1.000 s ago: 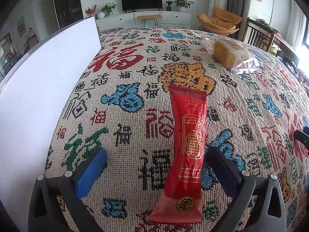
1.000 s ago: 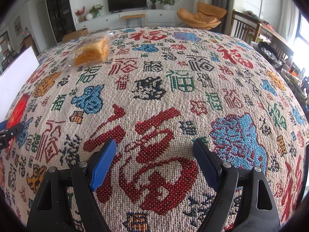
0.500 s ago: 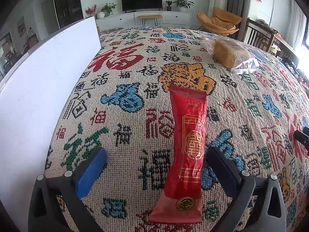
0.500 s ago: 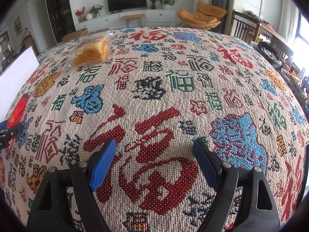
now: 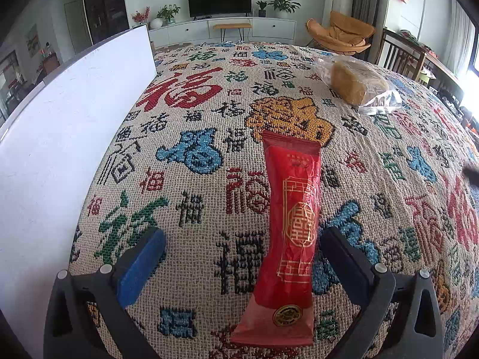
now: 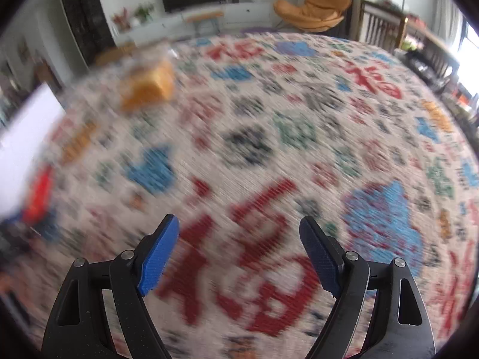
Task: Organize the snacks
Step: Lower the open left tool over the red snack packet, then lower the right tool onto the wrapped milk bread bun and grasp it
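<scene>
**Both claws wide open, snacks lying on the cloth**

Left wrist view: the left gripper [image 5: 239, 257] fills the bottom of the frame with its jaws spread wide, holding nothing. A long red packet [image 5: 289, 239] lies flat on the patterned cloth [image 5: 191, 137], running from the bottom centre up to mid-frame; its lower half sits between the two blue pads [image 5: 140, 266], closer to the right-hand one, and touches neither. A wrapped bread [image 5: 356, 83] rests on the cloth in the upper right, well apart from the packet. A white board [image 5: 66, 137] stands along the left edge of the cloth, filling the left of the frame.

Right wrist view: the picture is smeared with motion blur. The right gripper [image 6: 239, 254] sits at the bottom, jaws wide apart and empty, over bare cloth [image 6: 299, 137]. The bread [image 6: 148, 88] shows as an orange block in the upper left. The packet [image 6: 39, 194] is a red smear at the left edge, just below the board [image 6: 27, 137]
</scene>
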{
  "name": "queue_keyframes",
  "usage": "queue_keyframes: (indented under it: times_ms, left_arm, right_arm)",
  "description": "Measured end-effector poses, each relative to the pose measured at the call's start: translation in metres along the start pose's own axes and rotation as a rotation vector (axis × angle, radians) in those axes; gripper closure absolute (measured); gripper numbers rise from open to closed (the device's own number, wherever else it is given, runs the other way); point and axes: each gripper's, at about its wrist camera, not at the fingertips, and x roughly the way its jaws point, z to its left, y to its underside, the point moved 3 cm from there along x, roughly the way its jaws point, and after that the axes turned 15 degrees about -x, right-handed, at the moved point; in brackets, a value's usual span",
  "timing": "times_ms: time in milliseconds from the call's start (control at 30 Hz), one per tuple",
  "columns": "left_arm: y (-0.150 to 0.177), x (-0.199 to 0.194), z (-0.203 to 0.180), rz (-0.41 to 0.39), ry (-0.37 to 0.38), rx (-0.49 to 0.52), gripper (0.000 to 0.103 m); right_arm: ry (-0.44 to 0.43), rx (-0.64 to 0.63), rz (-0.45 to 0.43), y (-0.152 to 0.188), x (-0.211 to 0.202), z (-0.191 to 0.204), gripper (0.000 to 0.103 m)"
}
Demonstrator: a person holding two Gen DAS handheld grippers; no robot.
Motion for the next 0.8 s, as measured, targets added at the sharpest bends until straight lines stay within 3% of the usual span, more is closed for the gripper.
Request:
queue_keyframes:
  times_ms: [133, 233, 367, 433, 500, 567, 633, 800]
  left_arm:
    - [0.000, 0.000, 0.000, 0.000, 0.000, 0.000, 0.000]
    - [0.000, 0.000, 0.000, 0.000, 0.000, 0.000, 0.000]
    - [0.000, 0.000, 0.000, 0.000, 0.000, 0.000, 0.000]
    - [0.000, 0.000, 0.000, 0.000, 0.000, 0.000, 0.000]
    - [-0.001, 0.000, 0.000, 0.000, 0.000, 0.000, 0.000]
    - [0.000, 0.000, 0.000, 0.000, 0.000, 0.000, 0.000]
    - [0.000, 0.000, 0.000, 0.000, 0.000, 0.000, 0.000]
    - [0.000, 0.000, 0.000, 0.000, -0.001, 0.000, 0.000]
  right_arm:
    - [-0.115, -0.001, -0.169, -0.063, -0.011, 0.022, 0.018]
    - [-0.122, -0.096, -0.134, -0.116, 0.021, 0.044, 0.018]
    - [-0.098, -0.206, -0.019, -0.155, 0.083, 0.072, 0.018]
    - [0.014, -0.281, 0.089, -0.160, 0.120, 0.084, 0.017]
    - [0.055, -0.298, 0.204, -0.157, 0.152, 0.087, 0.015]
    - [0.028, -0.187, 0.163, -0.158, 0.152, 0.073, 0.019]
    - [-0.005, -0.107, 0.099, -0.154, 0.140, 0.062, 0.028]
    - [-0.040, -0.125, 0.045, -0.115, 0.088, 0.049, 0.029]
